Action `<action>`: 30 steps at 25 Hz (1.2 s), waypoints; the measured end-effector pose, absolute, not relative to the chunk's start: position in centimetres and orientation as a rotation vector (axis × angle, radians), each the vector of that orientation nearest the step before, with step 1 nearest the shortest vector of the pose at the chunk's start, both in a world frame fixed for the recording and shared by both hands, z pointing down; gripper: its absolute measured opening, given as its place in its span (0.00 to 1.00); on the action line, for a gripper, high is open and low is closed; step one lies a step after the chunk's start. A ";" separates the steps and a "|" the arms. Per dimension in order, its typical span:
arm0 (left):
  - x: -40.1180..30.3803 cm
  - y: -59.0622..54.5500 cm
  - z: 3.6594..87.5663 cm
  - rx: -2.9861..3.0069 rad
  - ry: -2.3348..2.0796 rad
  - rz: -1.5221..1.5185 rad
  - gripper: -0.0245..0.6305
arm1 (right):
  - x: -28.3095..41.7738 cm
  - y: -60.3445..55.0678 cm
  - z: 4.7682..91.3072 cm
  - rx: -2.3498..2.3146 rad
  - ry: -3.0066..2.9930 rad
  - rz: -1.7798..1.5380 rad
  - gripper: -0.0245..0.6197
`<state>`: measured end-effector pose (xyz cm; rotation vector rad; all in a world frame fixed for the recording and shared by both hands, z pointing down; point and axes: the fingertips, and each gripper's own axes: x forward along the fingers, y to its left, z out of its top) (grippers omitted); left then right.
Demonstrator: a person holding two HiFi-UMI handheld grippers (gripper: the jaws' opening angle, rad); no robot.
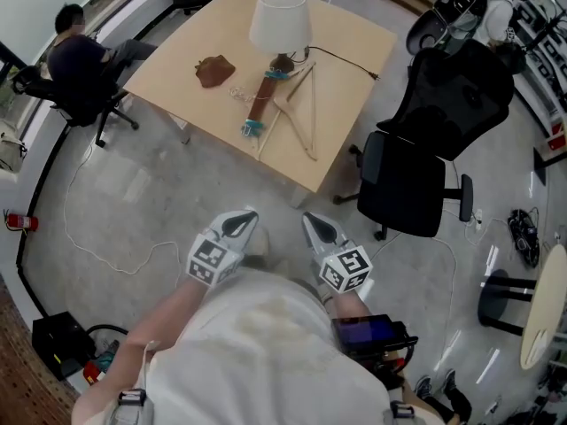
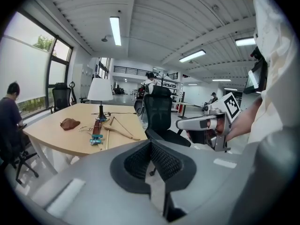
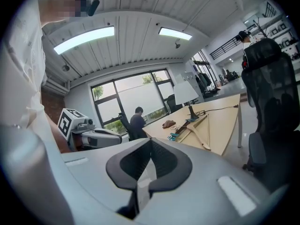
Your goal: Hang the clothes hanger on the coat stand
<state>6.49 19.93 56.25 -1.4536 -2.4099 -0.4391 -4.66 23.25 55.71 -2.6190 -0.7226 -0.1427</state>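
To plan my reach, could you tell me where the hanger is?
In the head view, the hanger lies on the table below the lamp, right of the brown rod.

Hanger (image 1: 286, 106) on table (image 1: 354, 51), beside lamp (image 1: 280, 20), office chair (image 1: 443, 104) right of table

Grey floor (image 1: 159, 175), wooden table (image 1: 173, 73), black office chair (image 1: 412, 184), big windows (image 3: 131, 95), ceiling strip lights (image 3: 84, 39).

left hand-held gripper (image 1: 241, 225) closed, right one (image 1: 319, 228) closed
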 end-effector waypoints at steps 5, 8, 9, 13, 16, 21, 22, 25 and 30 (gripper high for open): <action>6.2 23.6 57.4 -1.407 -2.446 -0.469 0.04 | -4.3 25.9 55.7 -2.628 -0.753 -0.162 0.06; 6.1 26.8 57.2 -1.395 -2.486 -0.463 0.04 | -4.3 27.9 55.9 -2.619 -0.781 -0.185 0.06; 5.9 28.0 56.7 -1.384 -2.503 -0.446 0.04 | -4.4 28.8 56.0 -2.613 -0.792 -0.198 0.06; 6.1 32.9 55.3 -1.356 -2.547 -0.420 0.04 | -4.6 33.9 55.9 -2.592 -0.850 -0.231 0.06; 7.7 36.1 56.1 -1.388 -2.529 -0.473 0.04 | -3.6 37.4 55.3 -2.591 -0.882 -0.241 0.06; 8.8 39.0 58.1 -1.386 -2.513 -0.566 0.04 | -2.2 40.5 54.9 -2.591 -0.897 -0.246 0.06; 8.9 39.3 58.3 -1.387 -2.507 -0.587 0.04 | -2.0 40.8 55.1 -2.589 -0.889 -0.255 0.06; 9.1 40.3 59.2 -1.378 -2.475 -0.622 0.04 | -1.7 42.1 56.0 -2.586 -0.857 -0.289 0.06; 9.0 42.4 61.8 -1.394 -2.387 -0.663 0.04 | -1.1 44.9 57.0 -2.594 -0.772 -0.309 0.06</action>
